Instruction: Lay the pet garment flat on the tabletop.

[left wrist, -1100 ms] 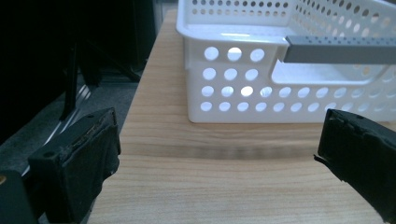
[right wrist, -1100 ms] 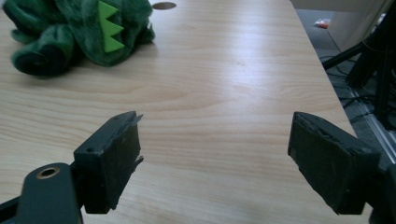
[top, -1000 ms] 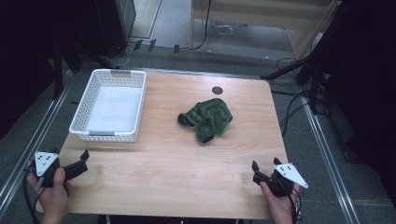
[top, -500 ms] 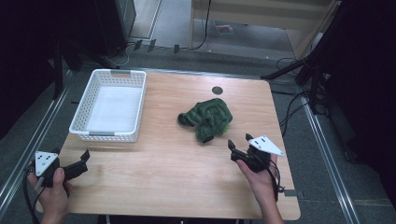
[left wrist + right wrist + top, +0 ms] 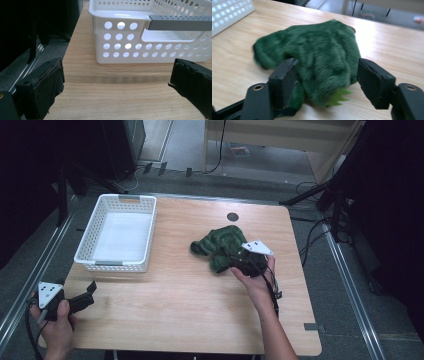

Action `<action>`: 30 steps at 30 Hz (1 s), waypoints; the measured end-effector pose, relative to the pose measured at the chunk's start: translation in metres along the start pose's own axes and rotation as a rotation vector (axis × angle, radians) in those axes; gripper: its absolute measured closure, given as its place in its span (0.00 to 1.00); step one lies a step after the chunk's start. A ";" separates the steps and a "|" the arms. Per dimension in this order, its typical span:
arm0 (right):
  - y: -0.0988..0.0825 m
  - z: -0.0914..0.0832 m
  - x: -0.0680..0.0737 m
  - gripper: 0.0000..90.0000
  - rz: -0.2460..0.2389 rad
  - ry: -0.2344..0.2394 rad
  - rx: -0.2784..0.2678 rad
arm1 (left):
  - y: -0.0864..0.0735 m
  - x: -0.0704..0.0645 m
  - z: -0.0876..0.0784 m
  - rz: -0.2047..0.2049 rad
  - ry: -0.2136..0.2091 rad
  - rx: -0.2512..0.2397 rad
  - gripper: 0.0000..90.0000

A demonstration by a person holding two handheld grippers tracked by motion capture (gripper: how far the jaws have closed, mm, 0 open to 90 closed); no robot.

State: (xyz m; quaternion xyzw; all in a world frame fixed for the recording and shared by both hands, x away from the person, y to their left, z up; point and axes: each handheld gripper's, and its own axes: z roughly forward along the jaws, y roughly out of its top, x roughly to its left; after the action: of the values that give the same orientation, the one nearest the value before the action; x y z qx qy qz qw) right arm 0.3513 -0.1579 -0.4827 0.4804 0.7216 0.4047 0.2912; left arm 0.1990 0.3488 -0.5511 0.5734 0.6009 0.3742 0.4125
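A green furry plush toy (image 5: 218, 244) lies on the wooden table (image 5: 175, 310), right of centre. My right gripper (image 5: 235, 262) has come up to its near side. In the right gripper view its jaws have just been closing and now straddle the plush toy (image 5: 322, 62), fur filling the gap; the right gripper (image 5: 325, 72) still stands open, and I see no squeeze on the fur. My left gripper (image 5: 90, 292) rests at the table's near left corner, open. Nothing lies between the jaws of the left gripper (image 5: 116, 82).
A white perforated basket (image 5: 115, 266) with nothing in it stands at the left rear of the table; its near wall (image 5: 120, 53) and grey handle (image 5: 180, 23) face the left gripper. A dark round hole (image 5: 232, 216) marks the tabletop behind the plush. Metal rails flank the table.
My right hand has travelled from the table's near right corner forward and left up to the plush toy. The left hand has stayed put.
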 end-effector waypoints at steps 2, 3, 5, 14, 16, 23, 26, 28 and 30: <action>0.002 0.009 -0.009 0.29 0.040 0.008 0.034 | 0.000 0.000 0.000 0.000 0.000 0.001 0.00; 0.002 0.012 -0.012 0.27 0.056 0.015 0.047 | 0.000 0.000 0.000 0.000 0.000 0.000 0.00; 0.002 0.016 -0.015 0.26 0.074 0.017 0.062 | 0.000 0.000 0.000 -0.001 0.000 0.001 0.00; -0.013 0.026 -0.016 0.80 0.055 0.075 0.095 | 0.005 -0.001 -0.010 -0.029 0.016 -0.034 0.00; -0.014 0.021 -0.017 0.90 0.066 0.111 0.065 | 0.009 -0.007 -0.016 -0.029 -0.006 -0.054 0.00; -0.001 -0.013 -0.018 0.93 0.083 0.244 -0.052 | 0.031 -0.052 -0.025 0.032 -0.135 -0.042 0.00; 0.009 -0.039 -0.012 0.93 0.061 0.288 -0.098 | 0.042 -0.077 -0.026 0.077 -0.225 -0.041 0.01; 0.011 -0.044 -0.010 0.93 0.052 0.293 -0.109 | 0.047 -0.096 -0.025 0.099 -0.277 -0.047 0.05; 0.016 -0.061 -0.007 0.93 0.059 0.314 -0.142 | 0.053 -0.116 -0.022 0.130 -0.321 -0.038 0.16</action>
State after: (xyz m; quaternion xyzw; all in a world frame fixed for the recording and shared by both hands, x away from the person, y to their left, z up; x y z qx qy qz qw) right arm 0.3114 -0.1800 -0.4380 0.4104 0.7135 0.5330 0.1961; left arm 0.1987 0.2366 -0.4859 0.6557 0.4816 0.3149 0.4889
